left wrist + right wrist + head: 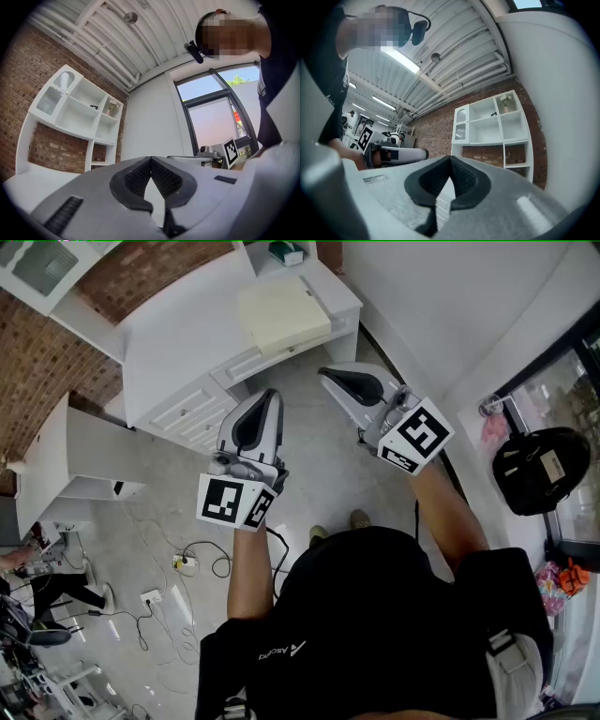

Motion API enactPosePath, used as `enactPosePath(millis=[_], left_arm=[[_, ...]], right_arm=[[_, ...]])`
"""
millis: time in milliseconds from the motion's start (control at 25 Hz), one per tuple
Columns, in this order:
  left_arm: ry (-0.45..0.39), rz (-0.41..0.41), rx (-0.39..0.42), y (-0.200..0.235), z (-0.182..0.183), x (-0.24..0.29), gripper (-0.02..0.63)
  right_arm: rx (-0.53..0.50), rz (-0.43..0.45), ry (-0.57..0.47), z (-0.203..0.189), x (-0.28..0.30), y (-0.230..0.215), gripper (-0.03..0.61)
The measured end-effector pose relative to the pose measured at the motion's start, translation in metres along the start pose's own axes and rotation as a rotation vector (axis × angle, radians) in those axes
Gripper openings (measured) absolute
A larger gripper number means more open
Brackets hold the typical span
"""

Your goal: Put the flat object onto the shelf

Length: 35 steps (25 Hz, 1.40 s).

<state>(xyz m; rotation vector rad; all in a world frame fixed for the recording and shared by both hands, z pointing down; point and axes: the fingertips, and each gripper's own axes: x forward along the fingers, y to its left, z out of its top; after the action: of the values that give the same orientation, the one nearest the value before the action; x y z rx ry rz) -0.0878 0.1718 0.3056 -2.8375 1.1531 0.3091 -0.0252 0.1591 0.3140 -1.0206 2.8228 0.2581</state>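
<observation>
Grey concrete floor with loose cables, red brick wall, white furniture along it. A pale cream flat rectangular board (284,313) lies flat on the far right part of a white desk with drawers (178,343), close to the desk's near edge. It looks thin, stiff and matte, with its slightly longer side running left-right.

The left gripper (267,399) and right gripper (333,379) hover over the floor on the near side of the desk, both pointing far, toward the board. The board is straight ahead of them and apart from both. The right gripper looks a bit nearer, so it is probably the reaching side.

In its own view the left gripper (151,161) has its ribbed black pads pressed together, nothing between them. The right gripper (450,161) is the same, pads together and empty.

The white open-compartment shelf unit (487,142) stands against the brick; the board is not yet on it. The thin flat shape likely needs an edge pinch.
</observation>
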Motion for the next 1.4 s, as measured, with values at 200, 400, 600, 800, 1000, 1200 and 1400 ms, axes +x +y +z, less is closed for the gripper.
enactPosePath(millis=[200,400,600,800,1000,1200,1400], left_arm=[[0.003,0.004,-0.001,-0.001,-0.001,0.003,-0.002],[0.011,0.016,0.005,-0.006,-0.002,0.009,-0.002],[0.015,0.038,0.013,-0.014,-0.005,0.025,-0.002],[0.019,0.062,0.021,-0.027,-0.013,0.048,-0.002],[0.029,0.098,0.025,-0.031,-0.021,0.065,-0.002],[0.040,0.101,0.022,-0.019,-0.029,0.081,-0.002],[0.032,0.106,0.008,0.017,-0.039,0.096,-0.002]], right_arm=[[0.000,0.006,-0.004,0.001,-0.001,-0.003,-0.002],[-0.009,0.019,-0.008,0.001,-0.006,-0.007,-0.002],[-0.010,0.043,-0.013,0.001,-0.017,-0.020,-0.002],[0.009,0.064,-0.033,0.003,-0.037,-0.043,0.000],[-0.002,0.081,-0.035,-0.001,-0.048,-0.065,0.000],[0.018,0.062,-0.034,-0.012,-0.042,-0.088,0.000],[0.018,0.056,-0.015,-0.029,-0.014,-0.109,0.000]])
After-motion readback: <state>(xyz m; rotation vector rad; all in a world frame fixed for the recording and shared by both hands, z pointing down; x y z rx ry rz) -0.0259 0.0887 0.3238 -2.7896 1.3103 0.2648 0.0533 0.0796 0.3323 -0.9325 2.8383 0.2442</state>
